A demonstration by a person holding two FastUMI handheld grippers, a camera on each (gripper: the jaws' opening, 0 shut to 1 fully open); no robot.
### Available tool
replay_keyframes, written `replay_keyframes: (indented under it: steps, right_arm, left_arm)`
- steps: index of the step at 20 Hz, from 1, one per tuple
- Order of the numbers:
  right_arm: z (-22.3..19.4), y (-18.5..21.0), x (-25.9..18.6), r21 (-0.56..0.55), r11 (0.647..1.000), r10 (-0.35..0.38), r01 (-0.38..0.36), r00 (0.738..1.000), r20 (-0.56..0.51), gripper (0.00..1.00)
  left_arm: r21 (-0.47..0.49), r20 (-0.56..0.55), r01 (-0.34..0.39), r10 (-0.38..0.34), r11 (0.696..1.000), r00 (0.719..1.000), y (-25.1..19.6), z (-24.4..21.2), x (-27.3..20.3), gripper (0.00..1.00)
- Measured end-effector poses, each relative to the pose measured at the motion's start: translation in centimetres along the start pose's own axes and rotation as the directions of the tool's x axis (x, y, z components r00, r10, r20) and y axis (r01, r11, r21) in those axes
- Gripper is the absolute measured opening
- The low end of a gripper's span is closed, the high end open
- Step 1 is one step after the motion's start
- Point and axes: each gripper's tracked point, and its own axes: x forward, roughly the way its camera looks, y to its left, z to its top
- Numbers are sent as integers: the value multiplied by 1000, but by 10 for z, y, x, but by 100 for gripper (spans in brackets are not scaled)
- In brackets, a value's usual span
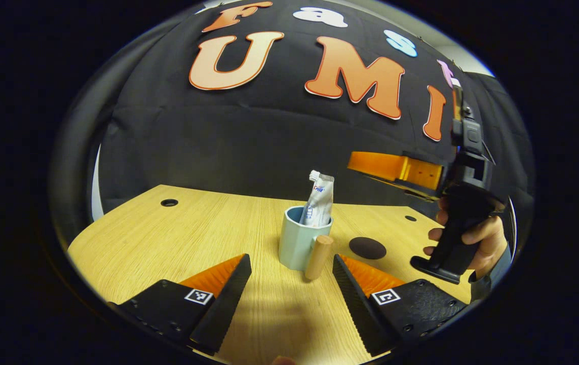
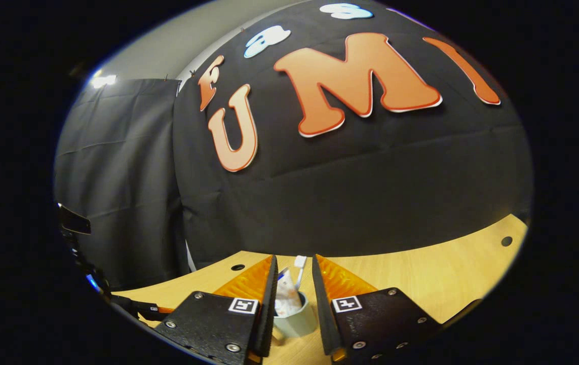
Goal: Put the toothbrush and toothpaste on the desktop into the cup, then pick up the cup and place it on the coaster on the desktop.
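Note:
A pale blue cup [image 1: 295,242] with a wooden handle [image 1: 318,256] stands upright on the wooden desktop [image 1: 167,243], just ahead of my left gripper [image 1: 292,266], which is open and straddles it from the near side without touching. A toothpaste tube [image 1: 318,200] leans inside the cup. The dark round coaster [image 1: 367,248] lies bare to the cup's right. A hand [image 1: 481,238] holds my right gripper [image 1: 354,161] in the air above and right of the cup. In the right gripper view, that gripper [image 2: 293,264] is narrowly open and holds nothing. Below it are the cup [image 2: 297,320], the toothpaste [image 2: 285,298] and a white toothbrush [image 2: 300,264] standing in the cup.
The desktop has small round holes at the back left [image 1: 169,203] and back right [image 1: 410,218]. Black cloth walls close the booth right behind the desk. Bare wood stretches left of the cup.

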Motion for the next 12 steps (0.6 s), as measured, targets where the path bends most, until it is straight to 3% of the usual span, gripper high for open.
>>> replay_keyframes:
  steps: [6, 12]
  right_arm:
    - [38, -19, -64, -43, 998, -40, 42, 998, 41, 71]
    - [70, -25, -127, -145, 987, -56, 67, 995, 84, 87]
  left_arm:
    - [0, -53, 6, -6, 1000, 999, -16, 22, 3, 97]
    - [50, -181, 5, 4, 999, 983, -27, 31, 20, 97]
